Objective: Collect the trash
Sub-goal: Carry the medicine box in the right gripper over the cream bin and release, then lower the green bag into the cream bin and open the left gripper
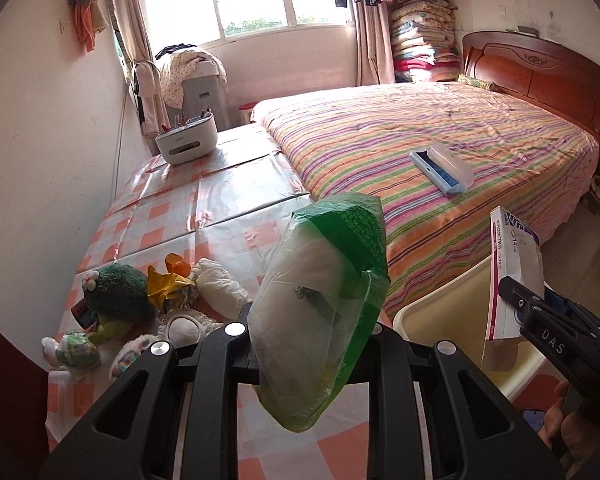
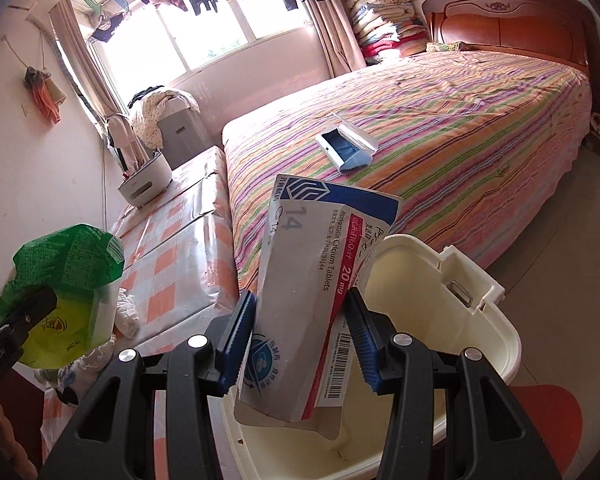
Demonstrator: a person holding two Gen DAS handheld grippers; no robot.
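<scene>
My left gripper (image 1: 312,332) is shut on a green and clear plastic bag (image 1: 324,304), held above the checkered table; the bag also shows in the right wrist view (image 2: 66,288). My right gripper (image 2: 300,336) is shut on a white, blue and red medicine box (image 2: 312,296), held upright over the open cream bin (image 2: 480,320). In the left wrist view the box (image 1: 512,276) and the right gripper (image 1: 540,312) hang above the bin (image 1: 452,320). More trash lies on the table: a gold wrapper (image 1: 168,286), an orange scrap (image 1: 178,264) and a crumpled white bag (image 1: 220,288).
The orange-checkered table (image 1: 172,216) runs along the left wall, with a white organiser box (image 1: 188,140) at its far end. Plush toys (image 1: 116,300) sit at the near left. A striped bed (image 1: 440,160) with a blue-white case (image 1: 440,172) fills the right side.
</scene>
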